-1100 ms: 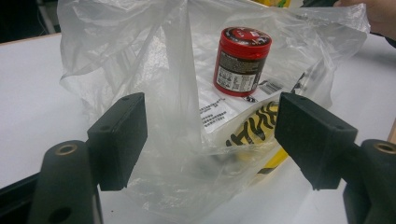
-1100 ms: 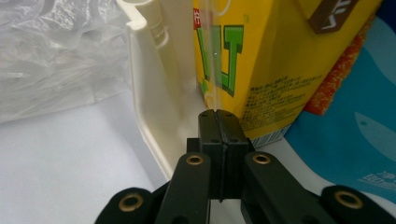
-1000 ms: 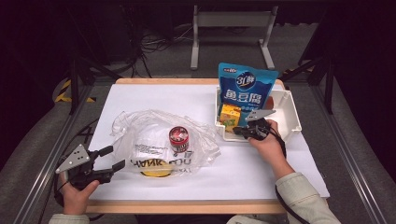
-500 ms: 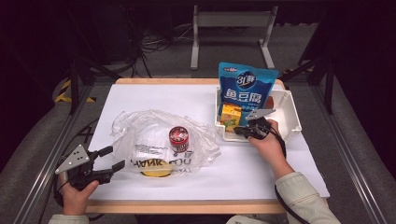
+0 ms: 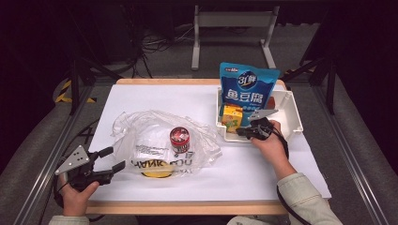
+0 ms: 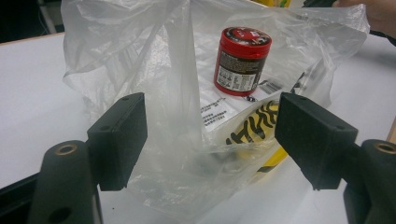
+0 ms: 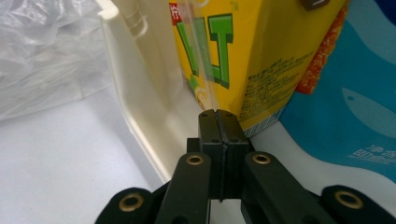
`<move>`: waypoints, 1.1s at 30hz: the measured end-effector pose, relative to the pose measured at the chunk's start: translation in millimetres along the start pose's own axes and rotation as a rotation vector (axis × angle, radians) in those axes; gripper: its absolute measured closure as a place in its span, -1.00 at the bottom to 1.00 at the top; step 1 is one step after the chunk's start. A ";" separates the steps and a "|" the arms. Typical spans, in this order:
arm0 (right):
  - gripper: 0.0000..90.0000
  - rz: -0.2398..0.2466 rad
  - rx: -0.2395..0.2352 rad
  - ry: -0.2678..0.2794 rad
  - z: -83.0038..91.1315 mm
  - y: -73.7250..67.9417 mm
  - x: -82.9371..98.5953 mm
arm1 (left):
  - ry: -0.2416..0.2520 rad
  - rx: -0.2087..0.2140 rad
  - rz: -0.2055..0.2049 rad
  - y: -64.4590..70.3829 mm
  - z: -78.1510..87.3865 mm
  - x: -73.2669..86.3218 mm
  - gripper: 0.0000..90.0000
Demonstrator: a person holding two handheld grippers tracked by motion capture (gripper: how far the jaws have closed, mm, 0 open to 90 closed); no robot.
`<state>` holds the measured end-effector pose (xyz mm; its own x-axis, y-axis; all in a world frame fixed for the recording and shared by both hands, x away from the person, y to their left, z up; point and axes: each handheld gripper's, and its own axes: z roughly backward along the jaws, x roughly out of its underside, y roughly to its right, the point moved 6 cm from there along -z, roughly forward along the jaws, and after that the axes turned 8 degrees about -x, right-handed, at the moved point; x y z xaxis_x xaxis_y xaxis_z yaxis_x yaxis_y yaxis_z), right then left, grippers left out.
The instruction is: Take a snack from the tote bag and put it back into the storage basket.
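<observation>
high view: nothing has shifted over the last second, so both hands seem paused. the left tool (image 5: 107, 159) waits near the clear plastic bag (image 5: 141, 136); the right tool (image 5: 244, 132) sits in the white bin (image 5: 293, 112) by the blue pouch (image 5: 248, 91), marked "31".

left gripper view: jaws wide open, empty, facing the red jar (image 6: 242, 60).

right gripper view: jaws pressed together on nothing, beside the yellow carton (image 7: 252, 56), green "vlt".

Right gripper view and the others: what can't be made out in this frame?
- Yellow carton: top cut off by the right gripper view's edge.
- Blue pouch: lower part hidden behind the white bin wall and carton, high view.
- Flat yellow item under the plastic bag: blurred by film, unidentifiable.
- Red jar label: too small to read.
</observation>
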<state>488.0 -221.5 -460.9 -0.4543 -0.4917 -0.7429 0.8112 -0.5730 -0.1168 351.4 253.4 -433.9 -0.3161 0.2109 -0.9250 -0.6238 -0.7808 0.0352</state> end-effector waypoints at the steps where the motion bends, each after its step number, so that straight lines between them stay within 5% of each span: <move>1: 1.00 0.004 -0.006 0.003 1.4 -1.3 -0.8 | 0.000 0.000 0.000 0.0 -0.1 0.0 -0.42; 21: 0.92 0.123 -0.111 0.086 35.3 -37.7 -45.4 | -0.001 0.000 0.000 0.2 -1.0 -0.8 -0.42; 33: 0.27 0.107 -0.251 0.202 49.8 -65.4 -86.8 | 0.003 0.003 -0.002 0.3 -1.3 -1.2 -0.42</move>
<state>456.0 -173.9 -356.0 -0.3004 -0.3859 -0.8723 0.9269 -0.3338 -0.1715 352.5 252.2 -433.2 -0.3130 0.2104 -0.9262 -0.6263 -0.7788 0.0348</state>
